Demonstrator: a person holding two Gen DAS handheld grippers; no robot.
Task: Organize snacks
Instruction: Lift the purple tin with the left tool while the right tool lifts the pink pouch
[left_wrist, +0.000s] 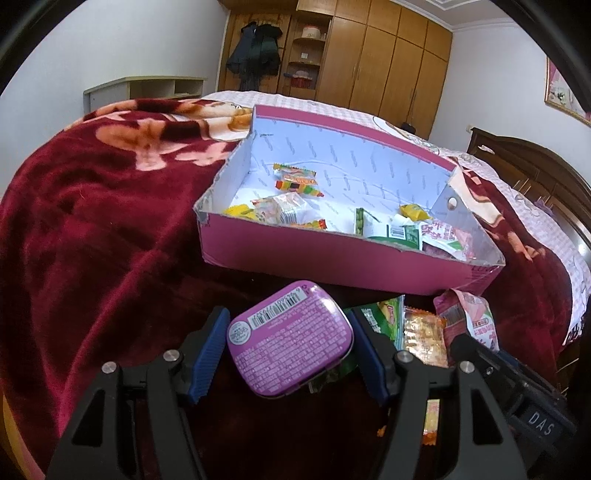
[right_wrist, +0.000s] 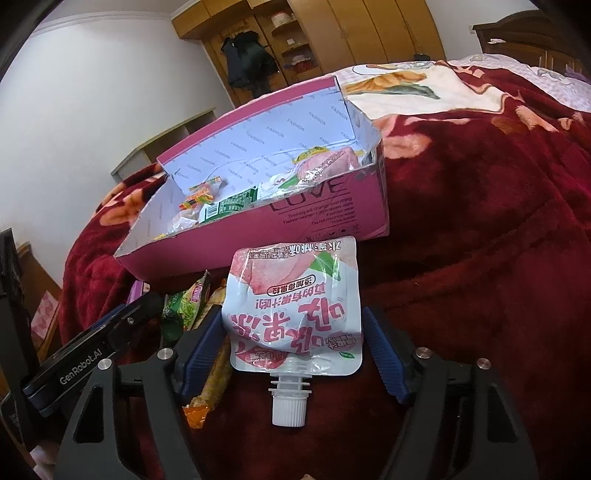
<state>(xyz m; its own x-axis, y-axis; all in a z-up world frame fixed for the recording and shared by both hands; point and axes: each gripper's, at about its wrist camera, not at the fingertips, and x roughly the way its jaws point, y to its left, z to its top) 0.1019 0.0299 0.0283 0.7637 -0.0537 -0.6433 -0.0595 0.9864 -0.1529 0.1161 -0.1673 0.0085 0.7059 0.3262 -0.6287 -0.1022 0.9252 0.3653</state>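
Bed under a red blanket (left_wrist: 92, 221), pink box (left_wrist: 332, 266) of snacks at 12 o'clock, left tongs (left_wrist: 290, 349) grasping a purple tin (left_wrist: 290, 343), right tongs (right_wrist: 293, 347) spread around a jelly pouch (right_wrist: 295, 314), contact unclear.

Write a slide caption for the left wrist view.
Left gripper brackets a purple tin before the pink snack box on a red blanket.
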